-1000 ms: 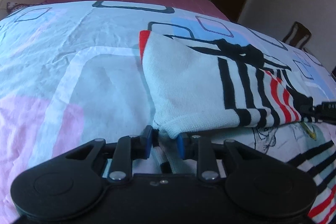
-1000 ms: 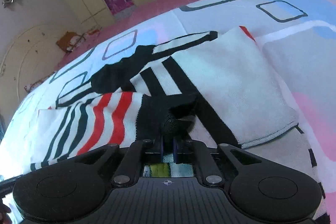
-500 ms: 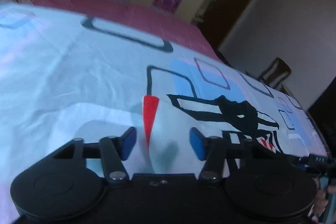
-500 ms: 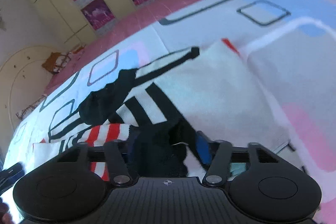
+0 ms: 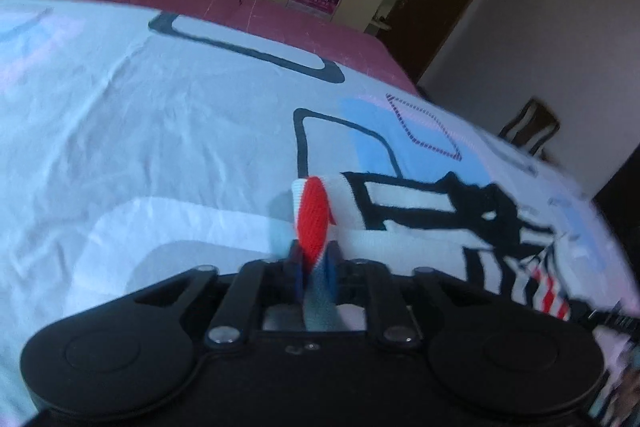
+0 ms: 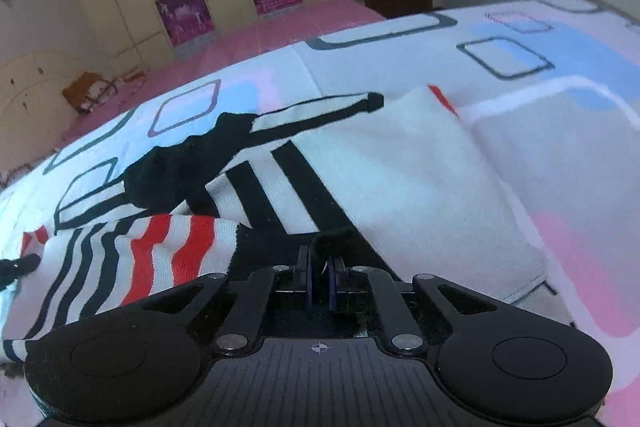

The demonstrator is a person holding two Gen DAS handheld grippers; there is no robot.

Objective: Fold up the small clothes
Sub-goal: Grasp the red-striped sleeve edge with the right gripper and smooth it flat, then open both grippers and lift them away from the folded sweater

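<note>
Whereas a second ago your left gripper (image 5: 314, 267) held the sweater's (image 6: 400, 163) hem corner, its jaws now close on the red-tipped corner, angled down over the bedsheet (image 5: 120, 131). Your right gripper (image 6: 320, 277) closes on black knit. One striped sweater lies on the sheet.

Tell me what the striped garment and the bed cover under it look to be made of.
Striped garment: seems a soft knit, perhaps cotton or acrylic; fine ribbed loops show on its red corner, matte.
Bed cover: looks like thin woven printed cloth, probably cotton; sharp little creases, smooth matte face.
</note>
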